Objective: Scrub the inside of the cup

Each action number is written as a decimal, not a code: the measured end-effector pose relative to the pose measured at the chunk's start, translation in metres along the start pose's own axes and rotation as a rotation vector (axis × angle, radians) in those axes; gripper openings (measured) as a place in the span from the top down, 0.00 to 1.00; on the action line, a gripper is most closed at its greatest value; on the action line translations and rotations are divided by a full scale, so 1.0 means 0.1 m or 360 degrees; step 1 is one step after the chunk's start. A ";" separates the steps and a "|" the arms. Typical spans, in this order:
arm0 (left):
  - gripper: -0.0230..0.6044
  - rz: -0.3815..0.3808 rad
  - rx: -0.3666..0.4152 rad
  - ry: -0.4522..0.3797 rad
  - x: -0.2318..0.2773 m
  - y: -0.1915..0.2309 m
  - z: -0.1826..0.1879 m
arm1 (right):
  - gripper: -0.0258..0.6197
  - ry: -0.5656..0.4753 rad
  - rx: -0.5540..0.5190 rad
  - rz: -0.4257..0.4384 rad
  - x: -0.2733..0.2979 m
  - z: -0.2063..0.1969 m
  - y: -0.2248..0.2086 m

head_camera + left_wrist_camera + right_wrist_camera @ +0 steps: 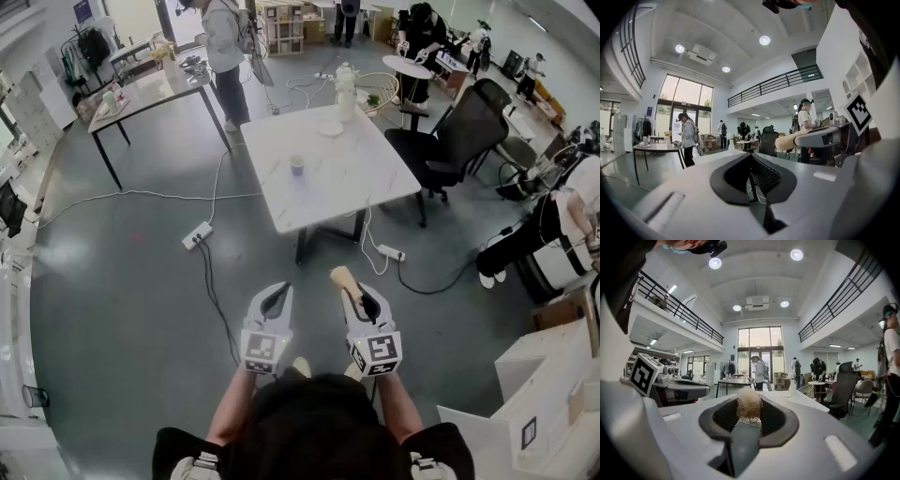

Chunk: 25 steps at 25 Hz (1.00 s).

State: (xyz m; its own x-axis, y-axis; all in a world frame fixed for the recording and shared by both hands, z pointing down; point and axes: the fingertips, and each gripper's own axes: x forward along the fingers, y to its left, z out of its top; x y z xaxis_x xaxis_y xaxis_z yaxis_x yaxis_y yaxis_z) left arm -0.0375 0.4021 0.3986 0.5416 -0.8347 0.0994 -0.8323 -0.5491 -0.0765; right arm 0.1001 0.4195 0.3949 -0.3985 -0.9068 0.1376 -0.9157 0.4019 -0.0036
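Dark-shirted torso (314,422) is filling the bottom edge of the head view, with both bare forearms reaching up-frame. Left tongs (277,296) are sitting fully clenched and gripping nothing; in the left gripper view the left tongs (751,161) are showing their dark pads together with no object between them. Right tongs (362,298) are clamping a scrubber (342,278), whose tan fluffy head is sticking out past the tips toward the upper left. In the right gripper view the scrubber (749,405) is sitting pinched between the dark pads. Both tongs are hovering side by side over the grey floor (122,281) at lower centre of the frame. Cup (297,165), small and pale, is standing upright on the white bench (375,178) at upper centre, well apart from both tongs and roughly straight up-frame of the left pair.
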 end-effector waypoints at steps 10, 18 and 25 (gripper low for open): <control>0.95 -0.0007 -0.0001 -0.0035 0.01 0.10 0.02 | 0.79 0.0007 -0.0005 -0.0014 0.09 -0.01 0.04; 0.95 0.0002 -0.0003 -0.0031 0.05 0.22 -0.02 | 0.79 -0.0015 0.0051 0.0005 0.20 0.01 0.09; 0.95 0.0037 -0.0006 0.0016 0.19 0.39 -0.09 | 0.79 0.0008 0.0083 0.0038 0.47 0.01 0.02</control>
State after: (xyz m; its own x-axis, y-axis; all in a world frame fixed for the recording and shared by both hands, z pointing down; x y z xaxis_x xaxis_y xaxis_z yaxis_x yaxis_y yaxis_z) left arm -0.0608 0.3652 0.4066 0.5211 -0.8467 0.1076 -0.8449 -0.5296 -0.0753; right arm 0.0796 0.3778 0.4002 -0.4202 -0.8963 0.1419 -0.9074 0.4162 -0.0584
